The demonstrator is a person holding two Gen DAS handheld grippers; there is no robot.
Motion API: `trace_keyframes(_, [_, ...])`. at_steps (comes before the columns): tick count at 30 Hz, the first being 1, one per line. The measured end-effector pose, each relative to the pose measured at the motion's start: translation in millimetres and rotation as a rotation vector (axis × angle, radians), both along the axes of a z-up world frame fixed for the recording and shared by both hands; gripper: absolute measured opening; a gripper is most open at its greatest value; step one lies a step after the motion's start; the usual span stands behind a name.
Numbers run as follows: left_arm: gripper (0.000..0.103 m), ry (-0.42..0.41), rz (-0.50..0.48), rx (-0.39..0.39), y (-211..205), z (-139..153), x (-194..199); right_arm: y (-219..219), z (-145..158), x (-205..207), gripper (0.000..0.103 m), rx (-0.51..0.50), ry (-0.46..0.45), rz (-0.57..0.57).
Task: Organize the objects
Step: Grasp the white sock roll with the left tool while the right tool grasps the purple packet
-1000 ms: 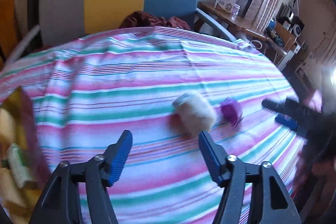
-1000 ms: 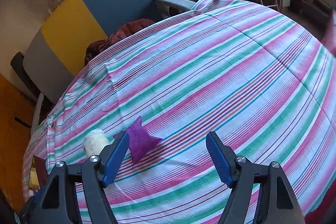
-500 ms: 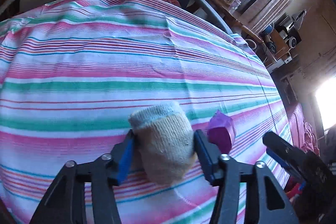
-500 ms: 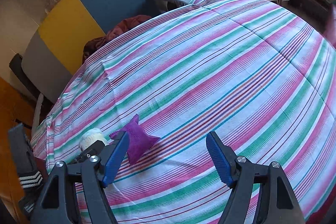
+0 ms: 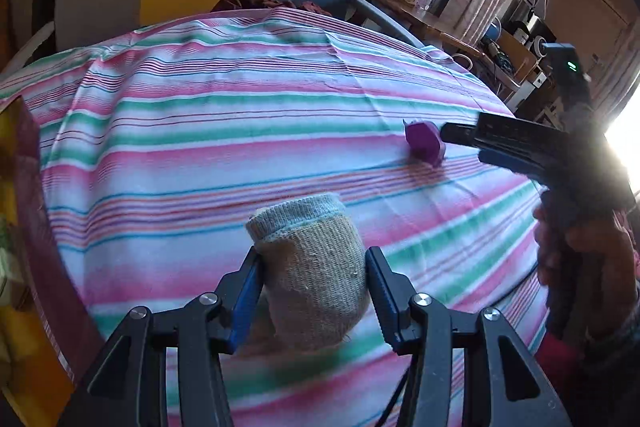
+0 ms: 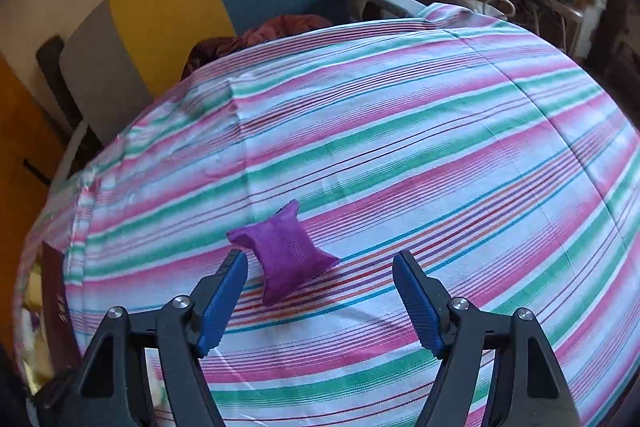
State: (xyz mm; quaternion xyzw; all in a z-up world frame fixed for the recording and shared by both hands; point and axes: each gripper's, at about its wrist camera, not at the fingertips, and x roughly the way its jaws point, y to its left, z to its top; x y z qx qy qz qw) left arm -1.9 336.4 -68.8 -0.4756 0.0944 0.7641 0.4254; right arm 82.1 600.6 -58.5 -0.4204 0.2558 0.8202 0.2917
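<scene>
Left gripper [image 5: 314,285] squeezes a rolled-up beige knitted sock [image 5: 316,267] between both blue fingers, above the striped pink, green and white cloth [image 5: 200,131]. Right gripper [image 6: 320,293] is wide open and holds nothing; a small purple cloth pouch [image 6: 284,253] lies on the cloth just by its left finger.
</scene>
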Motion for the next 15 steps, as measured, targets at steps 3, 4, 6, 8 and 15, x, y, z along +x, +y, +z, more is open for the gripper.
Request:
trace_keyframes(3, [0.051,0.009,-0.008,0.001,-16,2,11,-7,-4,-9,0.076,0.053,-0.031,0.047])
trace_keyframes(4, [0.051,0.008,-0.008,0.002,-19,2,13,-9,-4,-11,0.076,0.071,-0.038,0.062])
trace_keyframes(6, [0.051,0.011,-0.01,0.006,-27,4,17,-12,-4,-14,0.076,0.09,-0.04,0.083])
trace_keyframes(8, [0.051,0.023,-0.013,0.008,-34,6,20,-14,-6,-19,0.076,0.113,-0.048,0.106])
trace_keyframes(15, [0.051,0.061,-0.023,0.024,-46,16,30,-8,-20,-38,0.075,0.139,-0.084,0.14])
